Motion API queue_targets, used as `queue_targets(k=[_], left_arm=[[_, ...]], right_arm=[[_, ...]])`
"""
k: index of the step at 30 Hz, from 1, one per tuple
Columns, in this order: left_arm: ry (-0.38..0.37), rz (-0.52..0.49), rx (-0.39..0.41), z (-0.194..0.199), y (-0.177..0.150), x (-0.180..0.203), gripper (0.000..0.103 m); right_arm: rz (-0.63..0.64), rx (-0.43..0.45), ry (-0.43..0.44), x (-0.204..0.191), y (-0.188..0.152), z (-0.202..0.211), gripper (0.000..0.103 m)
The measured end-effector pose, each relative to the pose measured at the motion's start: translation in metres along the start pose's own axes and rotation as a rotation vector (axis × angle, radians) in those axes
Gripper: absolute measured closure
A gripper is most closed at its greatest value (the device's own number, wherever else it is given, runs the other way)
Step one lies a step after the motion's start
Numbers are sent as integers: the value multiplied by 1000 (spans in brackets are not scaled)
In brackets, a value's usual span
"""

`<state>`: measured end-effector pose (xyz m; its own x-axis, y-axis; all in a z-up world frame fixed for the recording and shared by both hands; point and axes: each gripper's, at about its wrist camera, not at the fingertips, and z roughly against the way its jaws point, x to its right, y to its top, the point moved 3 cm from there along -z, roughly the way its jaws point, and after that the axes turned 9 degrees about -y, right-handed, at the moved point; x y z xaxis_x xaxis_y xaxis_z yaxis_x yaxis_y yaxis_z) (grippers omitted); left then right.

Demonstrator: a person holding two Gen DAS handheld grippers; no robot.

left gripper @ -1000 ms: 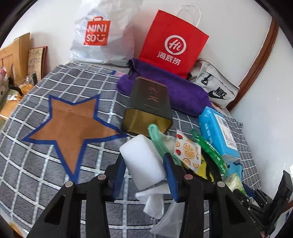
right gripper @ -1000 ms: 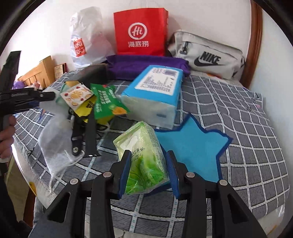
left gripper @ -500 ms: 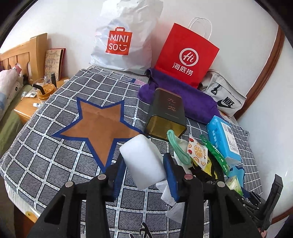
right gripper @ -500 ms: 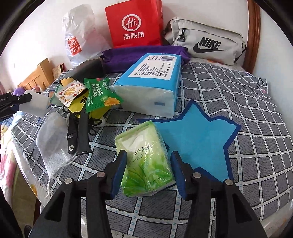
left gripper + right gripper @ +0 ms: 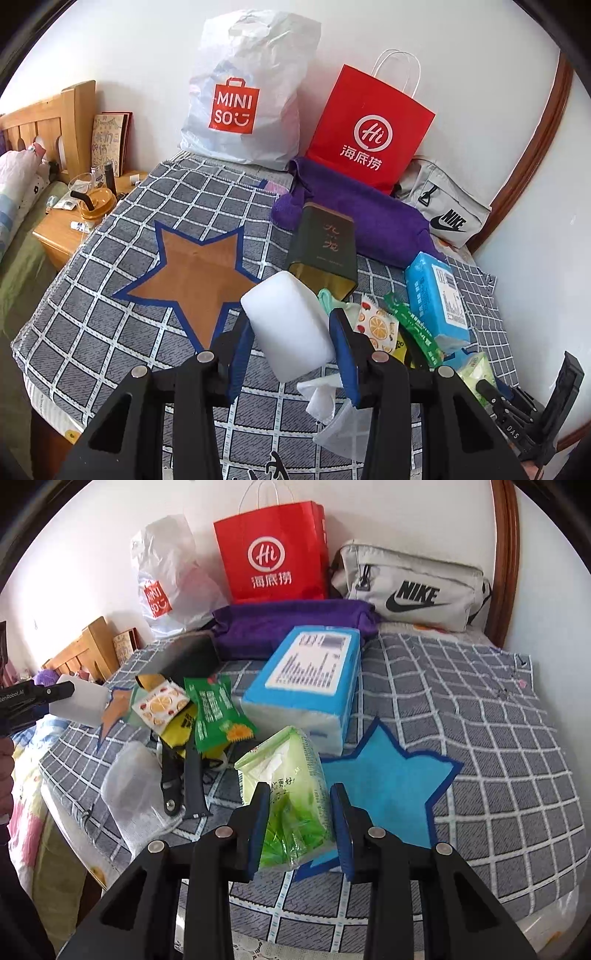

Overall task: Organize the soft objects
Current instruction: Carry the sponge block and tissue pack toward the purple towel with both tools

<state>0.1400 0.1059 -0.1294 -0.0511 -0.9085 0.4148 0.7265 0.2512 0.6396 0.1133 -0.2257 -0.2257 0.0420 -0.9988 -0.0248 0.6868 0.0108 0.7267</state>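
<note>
since the earlier frame both grippers have lifted, their loads now above the checkered bed [image 5: 110,266]. left gripper [image 5: 291,341] is clamped on a white sponge block [image 5: 290,325], held beside the brown star [image 5: 195,273]. right gripper [image 5: 299,827] is clamped on a green tissue pack [image 5: 286,797], over the blue star [image 5: 388,786].

A white foam block [image 5: 291,325] is sitting tilted between blue pads above the checked cloth, while a green tissue pack [image 5: 291,797] is lying clamped beside the blue star.
</note>
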Motion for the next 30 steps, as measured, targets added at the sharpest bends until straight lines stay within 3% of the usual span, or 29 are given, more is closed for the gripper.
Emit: queue_targets(k=[14, 30], left_arm=[[19, -36, 39, -2, 51, 24, 63], [41, -91, 14, -63, 114, 49, 63]], right_arm=[[-3, 94, -24, 19, 79, 16, 70], [11, 126, 1, 16, 164, -24, 70]])
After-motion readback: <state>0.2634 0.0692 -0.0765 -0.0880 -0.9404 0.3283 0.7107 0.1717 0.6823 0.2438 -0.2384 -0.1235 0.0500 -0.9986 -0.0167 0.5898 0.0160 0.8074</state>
